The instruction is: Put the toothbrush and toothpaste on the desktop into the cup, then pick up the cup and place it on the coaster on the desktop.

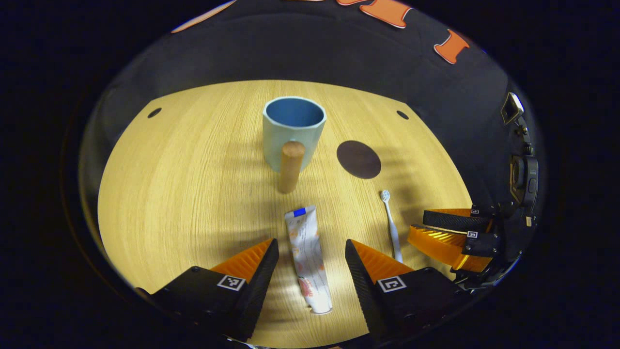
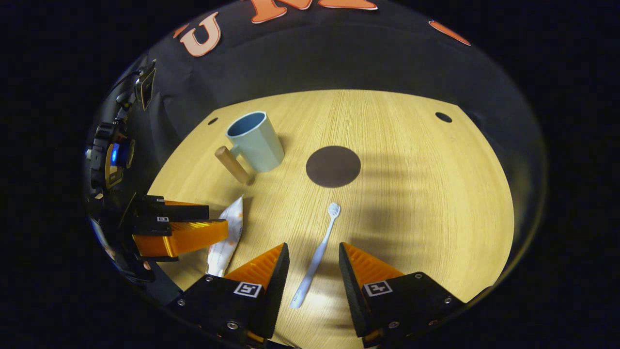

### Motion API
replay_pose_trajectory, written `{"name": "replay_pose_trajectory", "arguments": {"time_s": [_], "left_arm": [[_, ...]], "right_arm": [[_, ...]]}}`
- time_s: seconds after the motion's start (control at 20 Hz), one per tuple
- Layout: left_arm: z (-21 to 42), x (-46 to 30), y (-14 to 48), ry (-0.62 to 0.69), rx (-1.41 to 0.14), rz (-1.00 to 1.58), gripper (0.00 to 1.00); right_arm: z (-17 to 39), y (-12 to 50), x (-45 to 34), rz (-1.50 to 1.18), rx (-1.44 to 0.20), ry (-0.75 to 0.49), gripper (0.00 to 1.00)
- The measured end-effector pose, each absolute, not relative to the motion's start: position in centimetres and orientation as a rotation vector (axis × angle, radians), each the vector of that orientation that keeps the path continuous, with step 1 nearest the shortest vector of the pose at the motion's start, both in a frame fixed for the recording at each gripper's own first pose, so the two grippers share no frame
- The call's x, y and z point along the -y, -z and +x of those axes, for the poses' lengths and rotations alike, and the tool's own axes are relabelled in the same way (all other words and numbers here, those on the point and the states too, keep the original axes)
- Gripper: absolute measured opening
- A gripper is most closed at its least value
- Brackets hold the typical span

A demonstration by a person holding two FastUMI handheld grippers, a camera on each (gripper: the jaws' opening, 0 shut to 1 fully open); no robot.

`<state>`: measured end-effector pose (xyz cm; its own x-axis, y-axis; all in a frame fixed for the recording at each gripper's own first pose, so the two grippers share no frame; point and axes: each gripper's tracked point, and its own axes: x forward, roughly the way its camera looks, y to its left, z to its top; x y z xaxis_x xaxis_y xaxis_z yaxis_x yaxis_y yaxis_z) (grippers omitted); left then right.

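**Both grippers poised over their picks, nothing lifted yet**

In the left gripper view, the left gripper [image 1: 310,257] sits at the bottom of the frame with its fingers spread apart, and the toothpaste [image 1: 309,259] lies flat on the desktop [image 1: 169,194] between them, untouched. In the right gripper view, the right gripper [image 2: 312,261] is likewise open at the bottom centre, straddling the toothbrush [image 2: 317,254], whose head points toward the upper middle of the frame. The cup [image 1: 293,131] stands upright in the upper centre, empty as far as can be seen, its wooden handle [image 1: 290,167] facing the camera. The dark round coaster [image 1: 358,159] lies just right of it.

The step in hand appears to be the first grasp. Next, each gripper likely needs to descend and close on its item, then carry it to the cup's mouth.
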<state>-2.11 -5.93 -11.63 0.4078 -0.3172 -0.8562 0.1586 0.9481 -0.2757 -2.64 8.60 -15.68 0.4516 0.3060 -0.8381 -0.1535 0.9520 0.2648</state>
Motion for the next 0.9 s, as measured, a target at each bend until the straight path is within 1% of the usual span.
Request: {"name": "replay_pose_trajectory", "arguments": {"time_s": [0.05,0.1,0.15,0.2,0.4,0.45,0.55,0.6,0.7,0.75,0.8,0.85,0.9], "left_arm": [[-2.3,6.0,11.5,0.300,-1.136,-0.170,0.84],[-2.4,5.9,11.5,0.295,-1.162,-0.174,0.84],[-2.3,5.8,11.3,0.291,-1.177,-0.177,0.84],[-2.1,5.7,10.9,0.286,-1.193,-0.175,0.84],[-0.5,5.7,9.8,0.253,-1.242,-0.152,0.83],[0.2,5.8,9.6,0.246,-1.251,-0.155,0.76],[0.6,5.5,9.2,0.232,-1.278,-0.159,0.75],[0.4,5.2,9.1,0.222,-1.275,-0.156,0.75],[1.7,4.6,7.9,0.194,-1.286,-0.152,0.58],[2.3,4.3,7.4,0.186,-1.284,-0.146,0.50],[3.3,4.0,6.9,0.173,-1.280,-0.151,0.53],[4.2,3.7,6.4,0.162,-1.276,-0.152,0.37],[5.4,3.5,5.6,0.163,-1.265,-0.164,0.35]], "right_arm": [[-2.8,16.3,-8.9,0.163,-1.093,-0.287,0.55],[-3.0,16.6,-9.2,0.167,-1.112,-0.289,0.53],[-3.0,16.8,-9.5,0.162,-1.126,-0.293,0.54],[-3.2,17.2,-9.5,0.145,-1.144,-0.295,0.51],[-3.8,19.5,-9.8,0.087,-1.221,-0.286,0.42],[-3.3,18.9,-9.7,0.099,-1.198,-0.271,0.41],[-3.0,19.3,-9.3,0.096,-1.197,-0.250,0.36],[-2.7,19.7,-9.3,0.095,-1.205,-0.243,0.27],[-2.6,19.6,-9.3,0.098,-1.197,-0.256,0.14],[-2.5,19.6,-9.4,0.104,-1.192,-0.256,0.13],[-2.4,19.6,-9.7,0.117,-1.186,-0.260,0.11],[-2.4,19.6,-10.0,0.132,-1.181,-0.269,0.10],[-2.3,19.5,-10.1,0.151,-1.171,-0.276,0.09]]}}
